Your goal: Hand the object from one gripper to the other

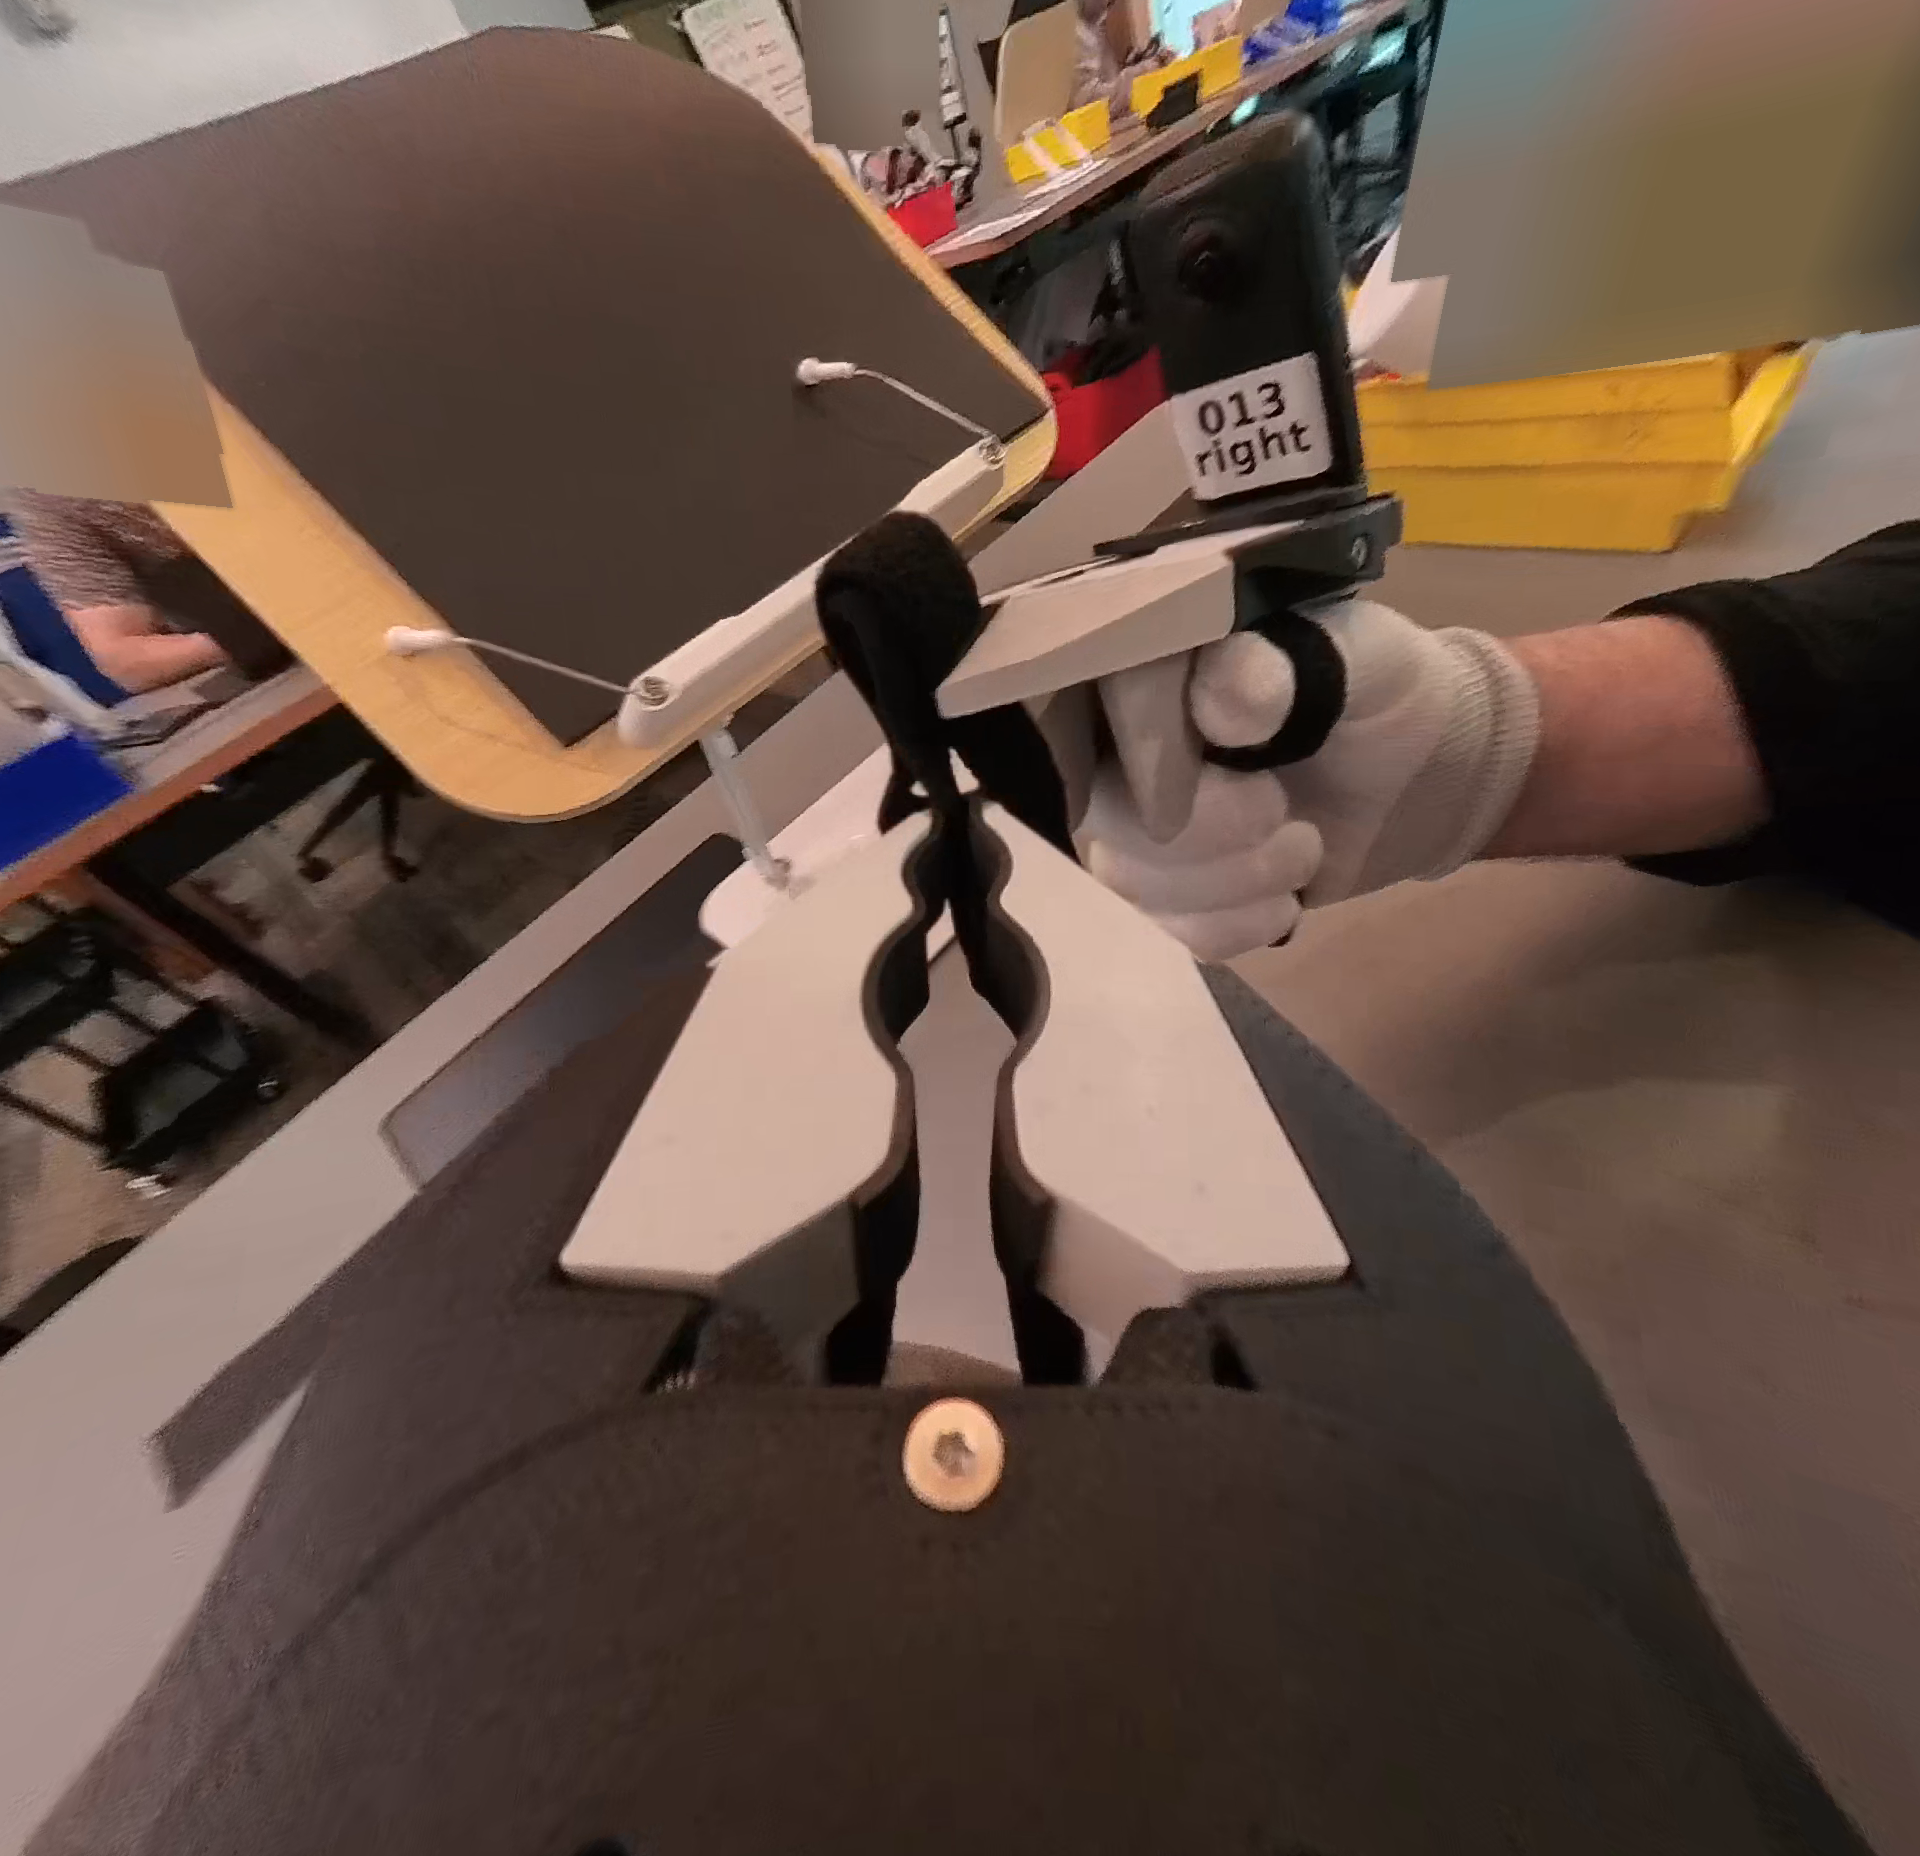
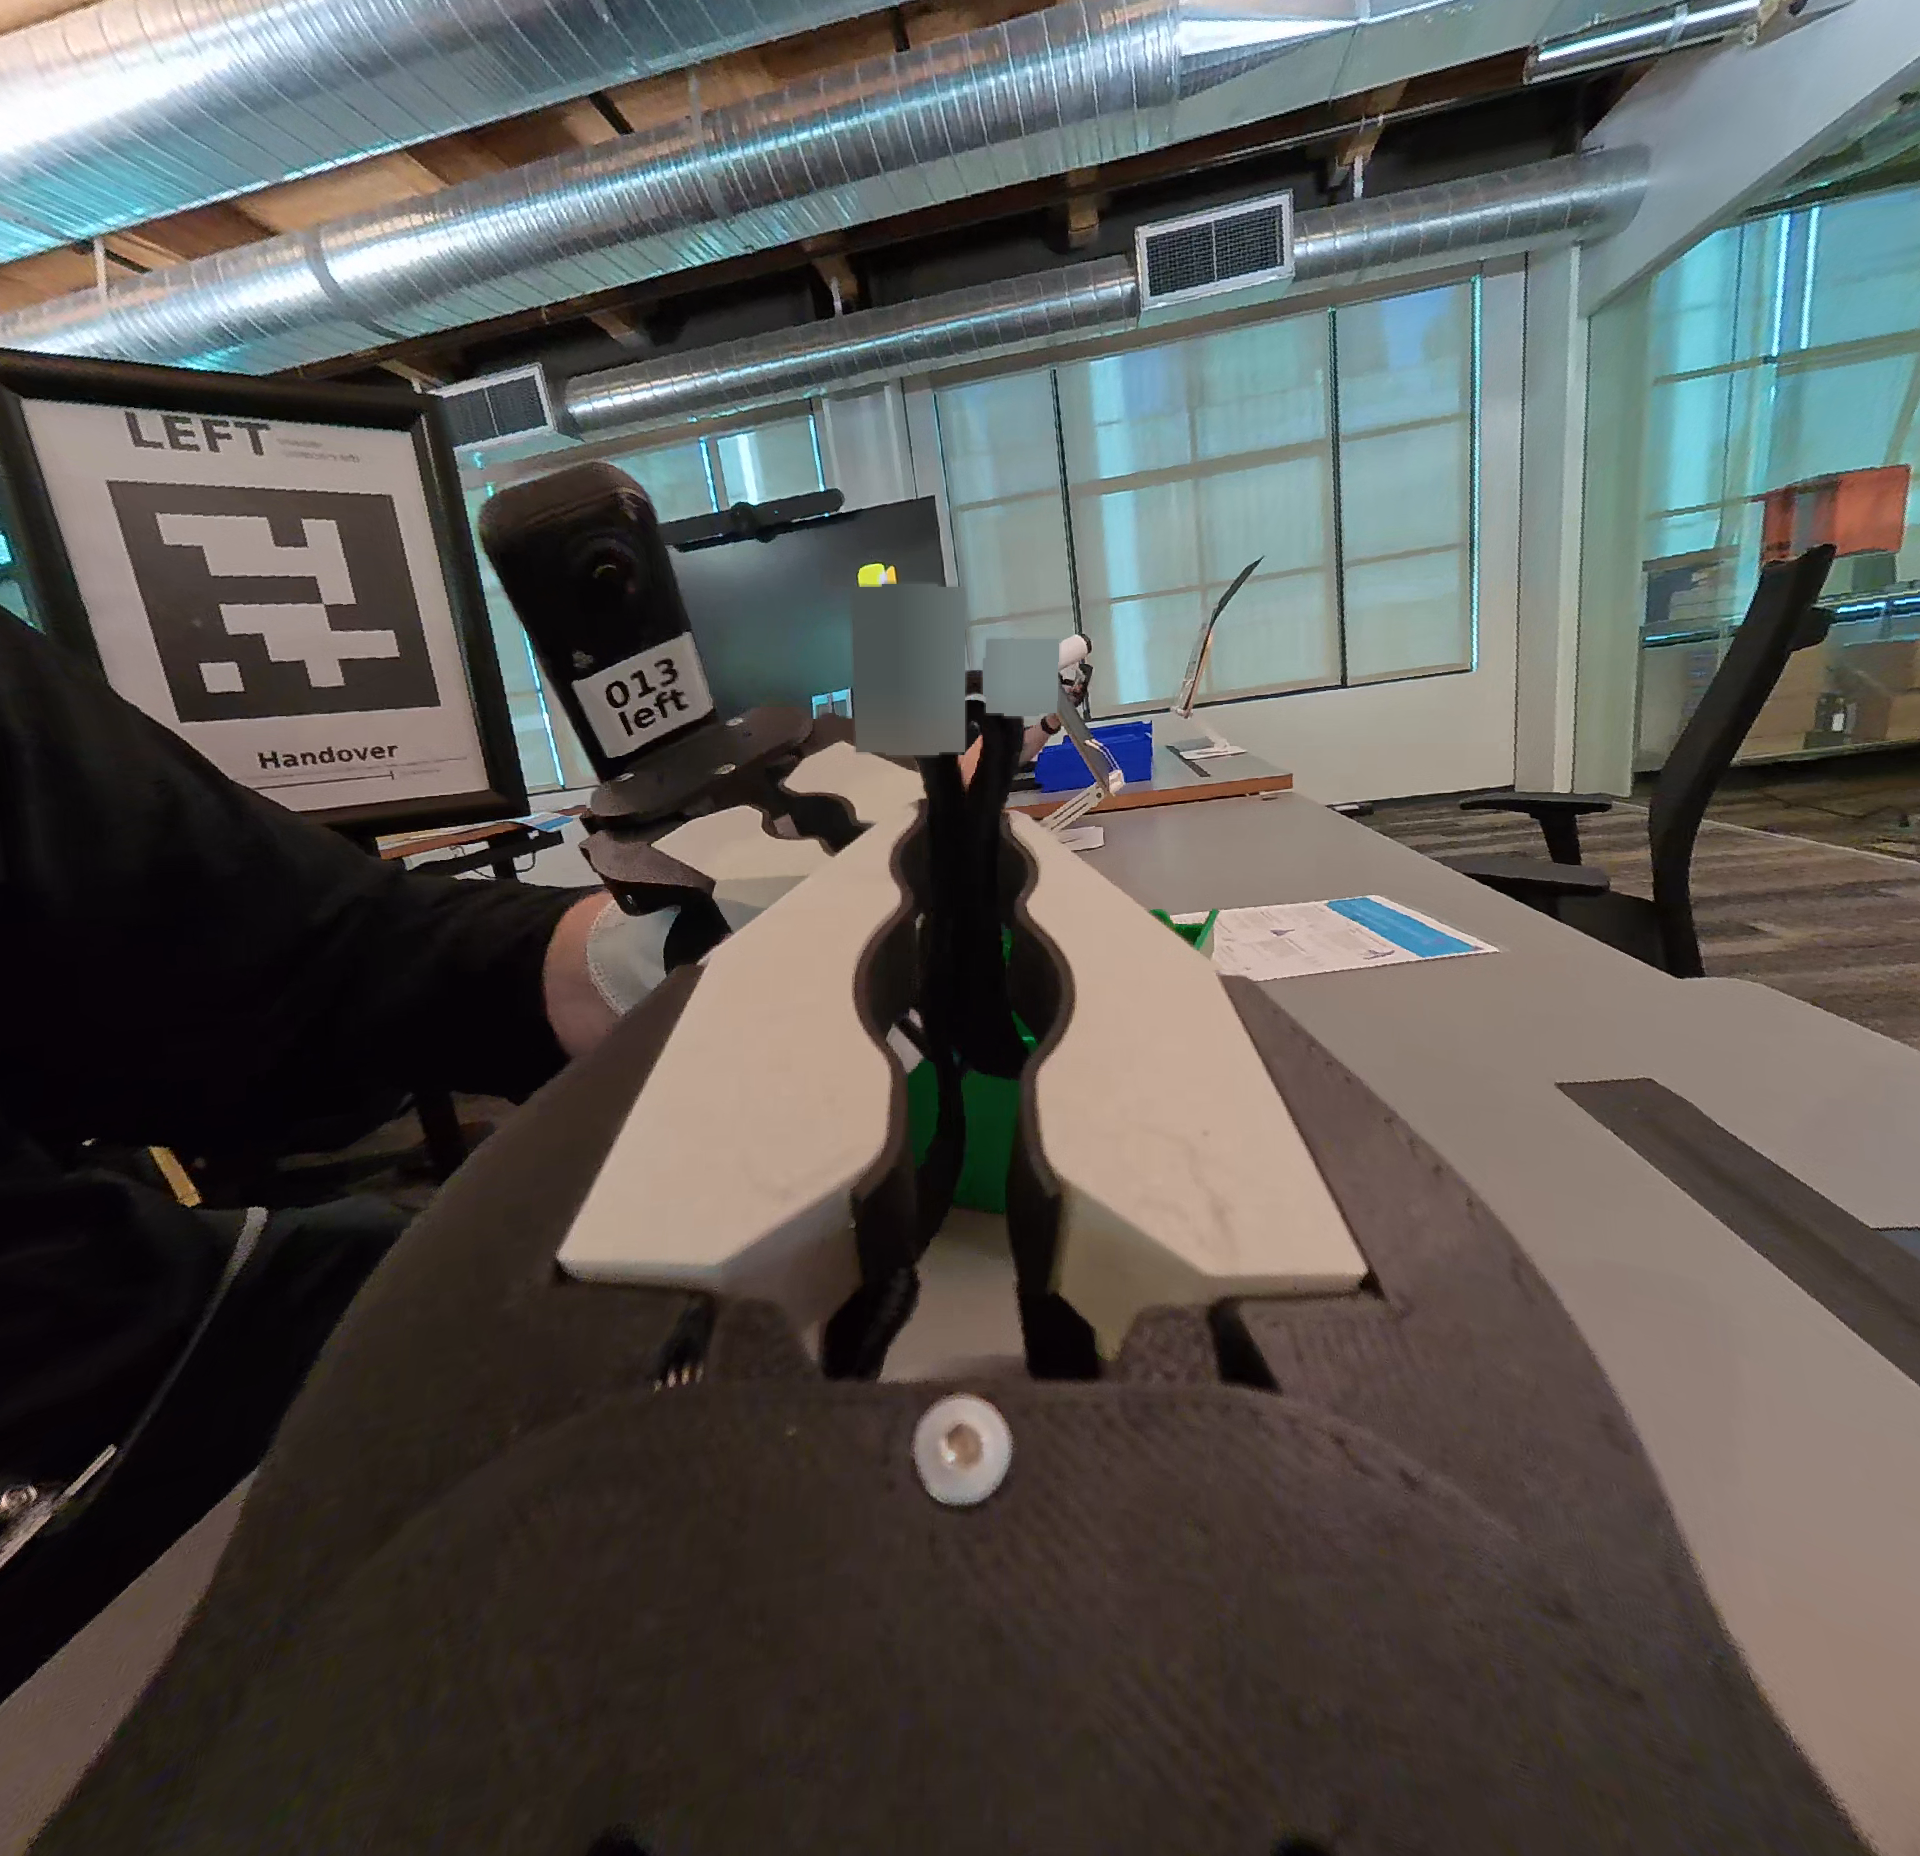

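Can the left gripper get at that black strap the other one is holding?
Probably yes. The black strap hangs from the right gripper, and its lower end already lies between the left gripper fingertips, with nothing between them. Whether the left has actually clamped it is unclear.

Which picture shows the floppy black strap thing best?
The left wrist view. There the floppy black fabric strap shows whole: it loops over the right claw and hangs down into the left claw. The right wrist view shows only dark strands bunched between that claw's white fingers, mostly hidden.
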`<action>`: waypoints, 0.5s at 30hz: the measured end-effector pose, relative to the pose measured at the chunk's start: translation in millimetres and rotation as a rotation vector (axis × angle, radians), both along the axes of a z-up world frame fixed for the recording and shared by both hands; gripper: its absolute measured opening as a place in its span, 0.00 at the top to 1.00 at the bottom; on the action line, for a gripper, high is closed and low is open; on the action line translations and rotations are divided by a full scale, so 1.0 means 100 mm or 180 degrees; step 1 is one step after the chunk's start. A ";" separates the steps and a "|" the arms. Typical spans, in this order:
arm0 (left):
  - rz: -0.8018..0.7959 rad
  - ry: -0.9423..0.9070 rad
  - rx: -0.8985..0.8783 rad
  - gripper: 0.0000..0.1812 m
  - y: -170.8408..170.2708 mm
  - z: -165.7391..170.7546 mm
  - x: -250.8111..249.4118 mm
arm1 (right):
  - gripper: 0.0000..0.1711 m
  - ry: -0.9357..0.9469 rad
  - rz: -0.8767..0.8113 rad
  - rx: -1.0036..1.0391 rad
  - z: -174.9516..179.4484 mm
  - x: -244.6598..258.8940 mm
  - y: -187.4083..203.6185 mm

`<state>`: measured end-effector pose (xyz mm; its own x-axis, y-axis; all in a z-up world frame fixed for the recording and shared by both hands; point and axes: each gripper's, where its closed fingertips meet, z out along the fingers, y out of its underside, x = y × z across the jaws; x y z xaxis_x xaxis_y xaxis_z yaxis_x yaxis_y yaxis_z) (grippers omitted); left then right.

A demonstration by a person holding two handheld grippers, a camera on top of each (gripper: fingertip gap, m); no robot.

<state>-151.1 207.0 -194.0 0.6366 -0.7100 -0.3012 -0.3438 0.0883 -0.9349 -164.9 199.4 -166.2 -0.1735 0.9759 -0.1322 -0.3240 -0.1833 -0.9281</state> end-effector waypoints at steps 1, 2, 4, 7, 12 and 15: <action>-0.0041 -0.0109 -0.0074 1.00 -0.01 0.00 0.01 | 0.96 -0.0012 -0.0028 0.0035 0.00 0.00 0.00; -0.0070 -0.0212 -0.0144 1.00 -0.01 0.00 0.01 | 0.96 -0.0039 -0.0061 0.0077 0.00 0.00 0.00; -0.0158 -0.0407 -0.0266 1.00 -0.02 -0.01 0.02 | 0.95 -0.0067 -0.0073 0.0103 -0.01 0.00 0.00; -0.0303 -0.0610 -0.0424 1.00 -0.04 -0.02 0.05 | 0.94 -0.0100 -0.0053 0.0107 -0.03 -0.03 -0.02; -0.0406 -0.0729 -0.0540 1.00 -0.05 -0.05 0.07 | 0.96 -0.0168 -0.0064 0.0163 -0.06 -0.05 -0.03; -0.0394 -0.0740 -0.0557 1.00 -0.04 -0.07 0.07 | 0.95 -0.0193 -0.0023 0.0140 -0.08 -0.06 -0.04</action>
<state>-144.3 202.6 -200.9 0.5795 -0.8146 -0.0242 -0.1158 -0.0529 -0.9919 -171.0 195.4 -173.8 -0.1592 0.9822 -0.0992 -0.2681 -0.1398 -0.9532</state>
